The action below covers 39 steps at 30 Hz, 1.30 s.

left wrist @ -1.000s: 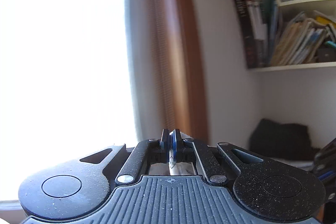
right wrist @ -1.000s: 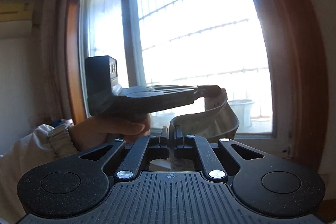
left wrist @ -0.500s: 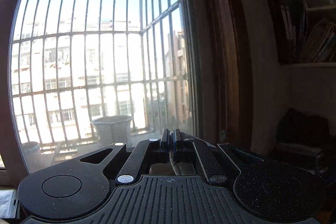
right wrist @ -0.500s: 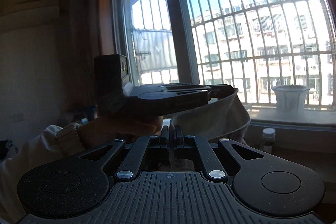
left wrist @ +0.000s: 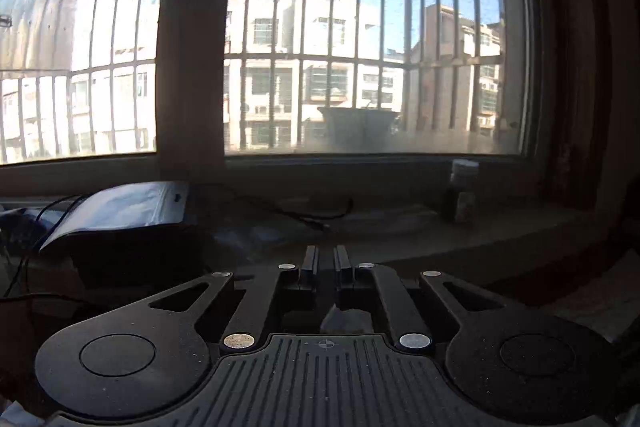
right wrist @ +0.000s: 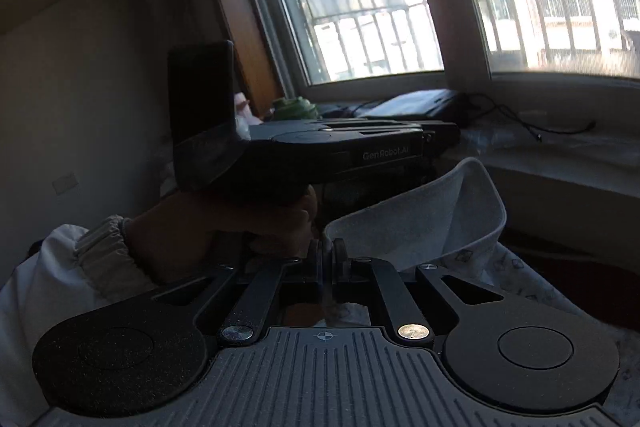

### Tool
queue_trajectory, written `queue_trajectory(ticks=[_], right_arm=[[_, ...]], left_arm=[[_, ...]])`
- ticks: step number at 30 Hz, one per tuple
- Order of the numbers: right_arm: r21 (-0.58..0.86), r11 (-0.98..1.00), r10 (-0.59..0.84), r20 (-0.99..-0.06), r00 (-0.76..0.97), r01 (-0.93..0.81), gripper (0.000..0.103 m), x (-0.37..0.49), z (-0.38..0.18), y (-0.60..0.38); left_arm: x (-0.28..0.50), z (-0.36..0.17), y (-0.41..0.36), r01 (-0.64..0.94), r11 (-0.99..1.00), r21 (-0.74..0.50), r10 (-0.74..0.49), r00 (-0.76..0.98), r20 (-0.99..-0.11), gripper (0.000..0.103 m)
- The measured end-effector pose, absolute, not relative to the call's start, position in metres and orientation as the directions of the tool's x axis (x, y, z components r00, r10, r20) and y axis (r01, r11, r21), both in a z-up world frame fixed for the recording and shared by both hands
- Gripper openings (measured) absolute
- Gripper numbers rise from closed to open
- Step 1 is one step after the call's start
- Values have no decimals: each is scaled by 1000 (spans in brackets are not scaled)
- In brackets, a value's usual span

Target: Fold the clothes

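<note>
Pale grey cloth (right wrist: 452,215), printed with small dark motifs along its lower edge, rises in a soft fold just beyond the right gripper (right wrist: 329,251). A thin edge of it runs down between that gripper's fingers (right wrist: 340,254), which pinch it; the jaws are beginning to part, with the fabric between them. The rest of the cloth spills right and down over a dark reddish surface.

The left gripper (left wrist: 325,259) is opening too. A narrow gap shows between its fingers (left wrist: 310,261), and nothing sits in that gap at the tips; a scrap of grey lies lower down behind them, too dim to identify. In the right wrist view this gripper lies level across the frame, held by a hand (right wrist: 224,227) in a white sleeve (right wrist: 60,267) with a ribbed cuff.

Both point toward a barred window (left wrist: 360,47) with sunlit blocks of flats outside. Along the sill (left wrist: 400,223) lie a silvery pouch (left wrist: 120,205) on a black box, a loose black cable (left wrist: 320,215), and a small jar (left wrist: 462,193) with a white cap toward the right. A green lidded thing (right wrist: 294,107) stands near the left window corner.
</note>
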State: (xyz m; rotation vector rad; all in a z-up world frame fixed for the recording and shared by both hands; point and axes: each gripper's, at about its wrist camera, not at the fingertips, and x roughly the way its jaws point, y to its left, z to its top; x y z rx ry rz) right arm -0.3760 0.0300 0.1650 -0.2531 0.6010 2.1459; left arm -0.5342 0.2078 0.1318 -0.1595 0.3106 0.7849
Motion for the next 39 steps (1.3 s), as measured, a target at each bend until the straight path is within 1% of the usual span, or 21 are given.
queue_trajectory(ticks=[2, 3, 4, 8, 11, 16, 17, 18, 20, 25, 27, 30, 31, 32, 33, 34, 35, 37, 39], right_arm=[[372, -507, 662, -410, -628, -777, 20, -387, 142, 40], [369, -507, 658, -418, -626, -779, 36, -390, 137, 45], [366, -507, 654, -427, -624, -781, 45, -393, 132, 49], [325, -494, 666, -455, -591, -807, 45, -377, 131, 57], [265, -487, 683, -478, -552, -832, 44, -357, 135, 53], [196, -474, 701, -506, -503, -858, 44, -321, 128, 28], [181, -467, 708, -510, -488, -866, 44, -311, 126, 24], [165, -460, 715, -515, -474, -873, 44, -302, 124, 19], [150, -431, 723, -533, -440, -890, 44, -280, 118, 15], [144, -362, 731, -570, -376, -921, 44, -229, 102, 9], [150, -347, 738, -565, -368, -926, 44, -215, 98, 3], [155, -330, 750, -555, -359, -931, 44, -199, 94, -6], [152, -325, 755, -553, -353, -933, 44, -195, 93, -8], [149, -320, 759, -551, -347, -936, 44, -191, 91, -11], [152, -313, 763, -547, -344, -937, 44, -187, 89, -13], [160, -307, 766, -544, -343, -938, 44, -182, 88, -16], [171, -298, 767, -542, -342, -939, 45, -178, 85, -17], [192, -281, 771, -539, -340, -940, 45, -168, 81, -21], [219, -267, 767, -541, -344, -939, 45, -158, 76, -24]], left_arm=[[-556, 114, 226, -749, 660, -59, 680, 630, -376, 21], [-563, 107, 231, -765, 640, -67, 689, 611, -389, 22], [-571, 101, 233, -774, 629, -67, 693, 598, -403, 22], [-585, 83, 222, -778, 624, -73, 681, 587, -437, 37], [-595, 73, 207, -785, 613, -91, 671, 578, -464, 38], [-601, 55, 172, -772, 626, -109, 647, 592, -480, 38], [-601, 51, 166, -765, 634, -108, 641, 599, -480, 39], [-596, 53, 162, -762, 640, -101, 639, 601, -480, 43], [-581, 57, 161, -748, 657, -94, 625, 610, -488, 46], [-544, 41, 169, -737, 673, -58, 575, 571, -586, 46], [-539, 34, 164, -726, 686, -46, 556, 564, -610, 47], [-539, 26, 158, -710, 701, -61, 527, 574, -627, 47], [-539, 24, 157, -709, 703, -60, 524, 572, -631, 46], [-540, 23, 156, -708, 703, -64, 520, 573, -633, 43], [-539, 22, 156, -709, 702, -67, 517, 573, -636, 28], [-541, 23, 153, -709, 703, -57, 528, 574, -626, 19], [-543, 26, 149, -709, 704, -43, 540, 574, -615, 5], [-550, 34, 140, -721, 693, -25, 578, 576, -578, 3], [-568, 47, 134, -741, 669, -56, 609, 589, -531, 3]])
